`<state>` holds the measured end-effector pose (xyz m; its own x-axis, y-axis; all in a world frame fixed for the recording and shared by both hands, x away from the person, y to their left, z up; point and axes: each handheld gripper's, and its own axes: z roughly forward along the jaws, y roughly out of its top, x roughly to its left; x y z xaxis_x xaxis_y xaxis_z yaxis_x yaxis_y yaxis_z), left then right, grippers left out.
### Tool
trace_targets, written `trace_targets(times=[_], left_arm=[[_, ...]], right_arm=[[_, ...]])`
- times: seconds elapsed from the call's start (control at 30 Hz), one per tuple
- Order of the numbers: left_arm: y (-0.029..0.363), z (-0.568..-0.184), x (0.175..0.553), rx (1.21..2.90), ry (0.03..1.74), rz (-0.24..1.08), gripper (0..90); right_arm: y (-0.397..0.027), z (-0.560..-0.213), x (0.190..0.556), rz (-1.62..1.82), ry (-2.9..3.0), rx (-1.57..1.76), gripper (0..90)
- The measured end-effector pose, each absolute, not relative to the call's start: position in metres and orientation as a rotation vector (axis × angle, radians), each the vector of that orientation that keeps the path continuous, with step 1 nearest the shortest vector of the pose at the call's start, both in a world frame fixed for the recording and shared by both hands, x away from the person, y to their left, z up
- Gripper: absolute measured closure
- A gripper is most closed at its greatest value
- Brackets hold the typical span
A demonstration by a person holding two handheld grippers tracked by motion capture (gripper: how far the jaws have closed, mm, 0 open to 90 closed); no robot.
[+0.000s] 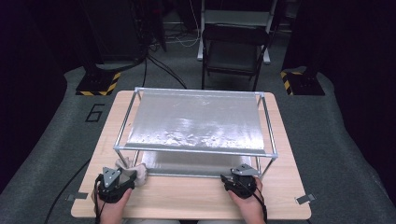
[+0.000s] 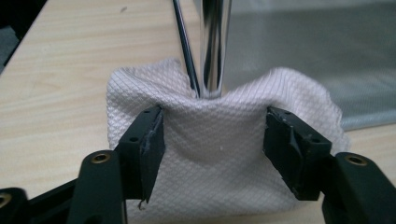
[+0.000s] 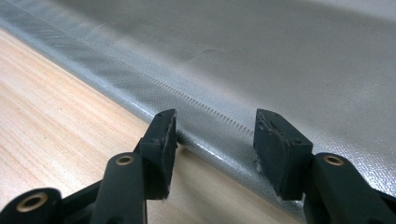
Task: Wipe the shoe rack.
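A white cloth (image 2: 215, 158) with a diamond weave lies bunched against the chrome front left leg (image 2: 214, 46) of a metal frame (image 1: 191, 150). My left gripper (image 2: 212, 121) stands open with its jaws wide on either side of the cloth's middle fold; the cloth spreads wider than the jaws. In the high view the cloth (image 1: 123, 163) sits just ahead of the left gripper (image 1: 133, 176). My right gripper (image 3: 215, 123) is open over the near edge of the lower silver sheet (image 3: 280, 56), with nothing between its pads. It rests near the frame's front right leg (image 1: 232, 178).
The frame carries a second silver sheet (image 1: 196, 121) as an upper shelf above the wooden table (image 1: 187, 198). A folding chair (image 1: 236, 46) stands behind the table. Striped yellow-black bases (image 1: 98, 84) sit on the floor at both back corners.
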<state>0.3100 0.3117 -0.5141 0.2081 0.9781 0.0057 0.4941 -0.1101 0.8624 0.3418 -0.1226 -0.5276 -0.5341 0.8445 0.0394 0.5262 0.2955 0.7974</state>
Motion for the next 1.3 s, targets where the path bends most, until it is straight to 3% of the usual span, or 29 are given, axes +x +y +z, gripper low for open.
trace_targets(times=[0.37,0.53,0.83,1.3], left_arm=[[0.310,-0.519,0.319,1.773,1.426,0.789,30.3],[0.310,-0.523,0.322,1.769,1.418,0.791,38.1],[0.312,-0.518,0.318,1.786,1.372,0.789,63.8],[0.316,-0.499,0.312,1.727,1.318,0.823,66.9]], right_arm=[[-0.123,-0.527,0.342,1.112,2.190,1.225,50.0],[-0.124,-0.527,0.342,1.113,2.193,1.220,50.3],[-0.123,-0.527,0.341,1.124,2.193,1.248,50.8],[-0.124,-0.528,0.341,1.132,2.181,1.252,51.3]])
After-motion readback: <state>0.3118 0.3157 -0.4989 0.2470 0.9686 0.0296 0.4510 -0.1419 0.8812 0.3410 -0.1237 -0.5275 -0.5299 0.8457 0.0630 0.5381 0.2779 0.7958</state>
